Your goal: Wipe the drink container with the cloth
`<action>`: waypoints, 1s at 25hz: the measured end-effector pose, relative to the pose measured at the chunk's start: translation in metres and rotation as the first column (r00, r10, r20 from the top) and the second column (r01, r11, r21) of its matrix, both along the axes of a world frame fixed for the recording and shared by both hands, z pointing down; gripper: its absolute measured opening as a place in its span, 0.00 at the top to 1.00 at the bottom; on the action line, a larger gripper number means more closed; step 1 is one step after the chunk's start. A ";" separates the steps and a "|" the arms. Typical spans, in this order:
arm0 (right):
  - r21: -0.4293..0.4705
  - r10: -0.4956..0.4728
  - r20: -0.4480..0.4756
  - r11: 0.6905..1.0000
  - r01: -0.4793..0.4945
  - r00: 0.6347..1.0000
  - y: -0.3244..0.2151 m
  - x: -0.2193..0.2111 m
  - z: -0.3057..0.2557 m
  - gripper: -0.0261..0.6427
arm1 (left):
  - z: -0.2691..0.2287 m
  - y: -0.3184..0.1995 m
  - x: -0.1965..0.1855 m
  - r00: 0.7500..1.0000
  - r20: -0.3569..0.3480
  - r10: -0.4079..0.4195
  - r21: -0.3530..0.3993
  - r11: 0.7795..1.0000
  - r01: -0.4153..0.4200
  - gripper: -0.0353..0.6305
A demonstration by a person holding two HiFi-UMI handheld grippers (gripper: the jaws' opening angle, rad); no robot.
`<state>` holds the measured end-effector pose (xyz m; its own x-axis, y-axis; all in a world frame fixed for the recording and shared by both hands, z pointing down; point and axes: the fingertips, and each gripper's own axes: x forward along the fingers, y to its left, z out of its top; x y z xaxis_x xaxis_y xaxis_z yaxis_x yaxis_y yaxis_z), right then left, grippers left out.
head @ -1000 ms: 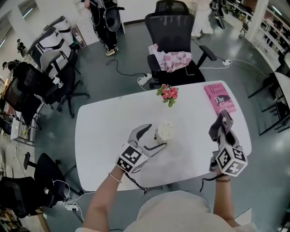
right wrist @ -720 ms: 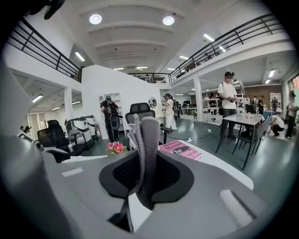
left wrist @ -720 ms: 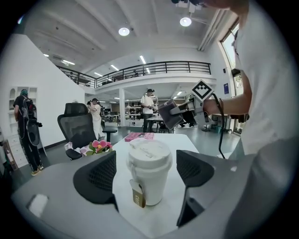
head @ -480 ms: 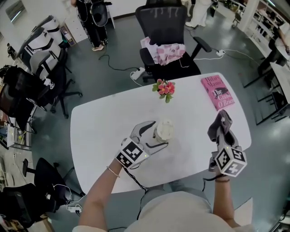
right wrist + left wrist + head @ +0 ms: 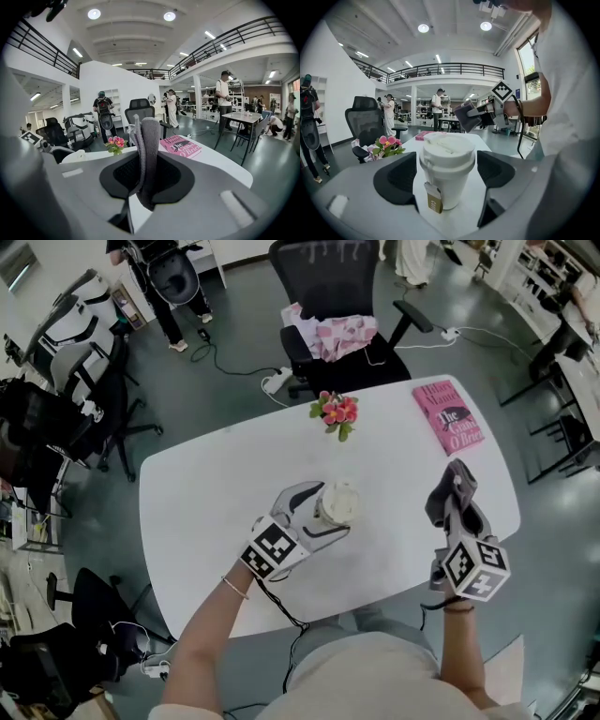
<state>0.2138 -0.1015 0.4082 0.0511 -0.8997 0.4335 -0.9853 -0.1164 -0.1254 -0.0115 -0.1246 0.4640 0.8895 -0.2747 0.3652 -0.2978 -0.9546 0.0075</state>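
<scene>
Two tools are in play, and I'll take them from the left. My left tool (image 5: 319, 517) has its jaws spread either side of the cup (image 5: 339, 503), which stands upright near the middle of the worktop (image 5: 206, 493). In the left gripper view I see a sliver of gap between each pad and the cup wall, so it brackets the cup without pinching it.

I judge this to be a lidded paper cup: light, thin-walled, easy to dent or tip, and likely to slop if it holds liquid. I'd close gently on the lower half of the wall, below the lid (image 5: 447, 147), and keep clear of the small paper tag (image 5: 434, 202) hanging down its front.

To the right of the cup, well apart from it, my right tool (image 5: 457, 514) is clamped on the grey cloth (image 5: 450, 486), which stands up out of the jaws and folds over limp. It is soft and no risk to the cup, but floppy, so I expect only the part close to the jaws to press.

Room is good. Bare worktop lies between the cup and the cloth. The flowers (image 5: 335, 412) sit beyond the cup and the pink book (image 5: 451, 416) beyond and to its right. The cup stands well in from the near edge.
</scene>
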 end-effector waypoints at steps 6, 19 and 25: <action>-0.003 0.011 -0.002 1.000 -0.011 1.000 0.004 0.003 -0.001 0.86 | 0.001 0.000 0.001 1.000 -0.017 0.007 0.000 1.000 -0.007 0.38; -0.009 -0.024 -0.005 1.000 0.024 1.000 -0.004 -0.002 -0.002 0.86 | 0.002 -0.002 0.003 0.999 -0.036 -0.005 -0.004 1.000 0.005 0.38; -0.011 -0.123 0.052 0.992 0.124 0.991 -0.010 -0.020 -0.007 0.86 | 0.001 0.000 0.002 0.999 -0.034 -0.014 -0.007 1.000 0.014 0.38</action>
<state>0.1934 -0.1119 0.4013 -0.0822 -0.8915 0.4455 -0.9846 0.0034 -0.1749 -0.0098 -0.1244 0.4654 0.8976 -0.2848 0.3364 -0.3105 -0.9503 0.0242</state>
